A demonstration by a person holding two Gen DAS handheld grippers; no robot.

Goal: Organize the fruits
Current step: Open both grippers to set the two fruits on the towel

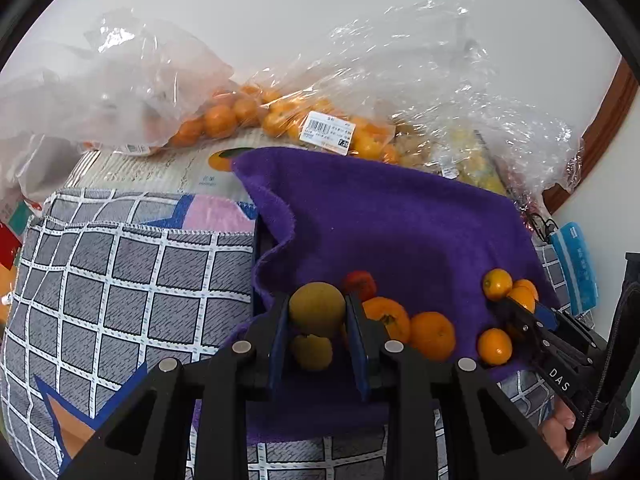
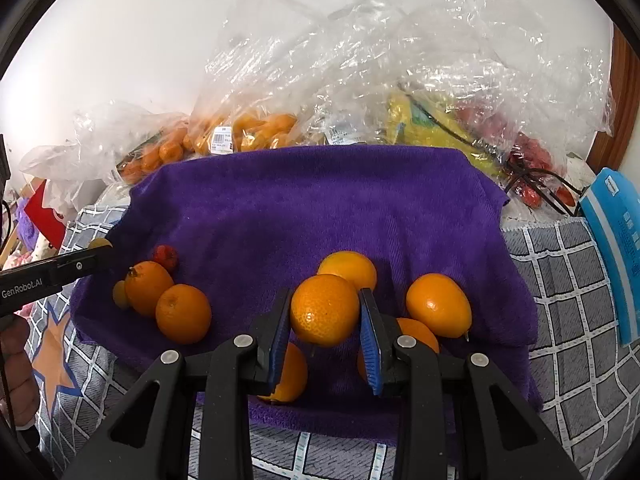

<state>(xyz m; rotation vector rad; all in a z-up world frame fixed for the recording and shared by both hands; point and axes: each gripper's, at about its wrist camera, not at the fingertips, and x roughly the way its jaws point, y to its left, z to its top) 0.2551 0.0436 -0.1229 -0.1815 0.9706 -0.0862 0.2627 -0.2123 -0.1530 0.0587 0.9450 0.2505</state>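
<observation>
The left gripper is clamped on a round yellow-green fruit, held just above the purple terry towel; a second, smaller yellow-green fruit lies on the towel directly beneath. The right gripper is closed on a glossy orange mandarin over the towel's near middle. Loose mandarins surround it (one partly hidden under each finger), with a small red fruit at the far left. Clear plastic bags of oranges sit beyond the towel's far edge, on the grey checked cloth.
</observation>
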